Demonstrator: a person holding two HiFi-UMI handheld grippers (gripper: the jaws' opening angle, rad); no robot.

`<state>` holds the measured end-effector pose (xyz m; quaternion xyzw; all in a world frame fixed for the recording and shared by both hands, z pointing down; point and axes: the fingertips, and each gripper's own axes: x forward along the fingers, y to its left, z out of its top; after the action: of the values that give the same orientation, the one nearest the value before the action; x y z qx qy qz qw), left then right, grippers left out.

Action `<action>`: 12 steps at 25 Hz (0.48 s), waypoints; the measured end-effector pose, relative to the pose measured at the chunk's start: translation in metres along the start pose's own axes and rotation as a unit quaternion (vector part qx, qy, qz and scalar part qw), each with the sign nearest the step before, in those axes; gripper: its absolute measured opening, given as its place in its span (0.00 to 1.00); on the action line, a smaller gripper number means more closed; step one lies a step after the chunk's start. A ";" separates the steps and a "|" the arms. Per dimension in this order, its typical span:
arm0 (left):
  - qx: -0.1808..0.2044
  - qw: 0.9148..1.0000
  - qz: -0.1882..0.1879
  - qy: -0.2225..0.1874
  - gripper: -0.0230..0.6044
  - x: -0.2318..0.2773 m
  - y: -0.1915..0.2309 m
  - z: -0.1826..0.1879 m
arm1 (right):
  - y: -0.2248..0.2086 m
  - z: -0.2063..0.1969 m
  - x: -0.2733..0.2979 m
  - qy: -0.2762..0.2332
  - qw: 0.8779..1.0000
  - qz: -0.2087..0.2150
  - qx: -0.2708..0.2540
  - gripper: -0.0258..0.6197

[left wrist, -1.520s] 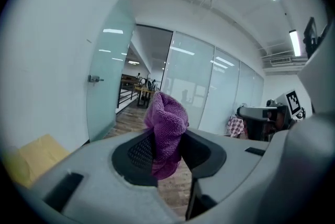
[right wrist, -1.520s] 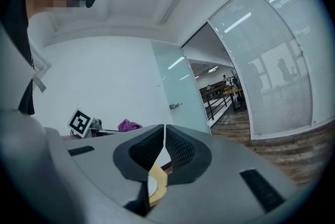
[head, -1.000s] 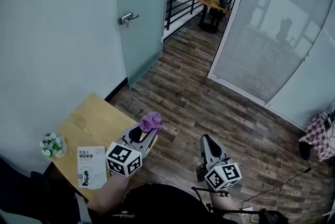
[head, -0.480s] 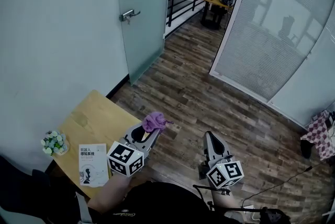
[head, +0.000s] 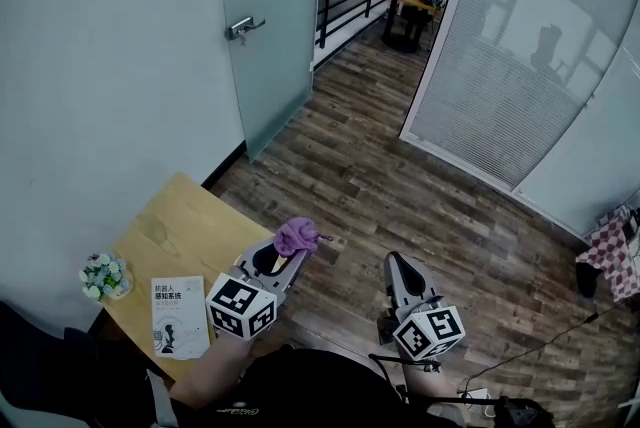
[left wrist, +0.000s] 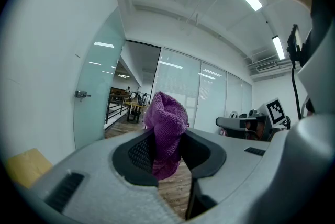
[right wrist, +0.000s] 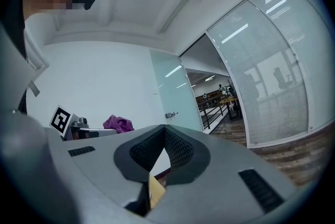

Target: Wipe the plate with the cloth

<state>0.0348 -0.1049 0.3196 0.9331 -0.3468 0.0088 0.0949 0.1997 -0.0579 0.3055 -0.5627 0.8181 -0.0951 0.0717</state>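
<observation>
Barely shifted from a second ago, the left gripper (head: 292, 256) clamps the purple cloth (left wrist: 166, 129) at lower centre of the head view. The cloth's long axis stands upright, bunched end topmost. The right gripper (head: 393, 268) has its jaws together, empty.

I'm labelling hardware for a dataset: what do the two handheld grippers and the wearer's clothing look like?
Both the left gripper and right gripper have light grey moulded shells tapering forward, with black textured pads lining them. Each carries a white cube printed with black square markers. The person wears a dark top.
</observation>
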 end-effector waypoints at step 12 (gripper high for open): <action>-0.001 1.000 -0.002 0.013 0.23 0.003 0.001 -0.006 | 0.008 -0.009 0.006 0.011 1.000 0.014 0.004 0.05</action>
<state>0.0368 -0.1064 0.3262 0.9335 -0.3437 0.0199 0.1004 0.1888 -0.0597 0.3121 -0.5494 0.8265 -0.1035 0.0663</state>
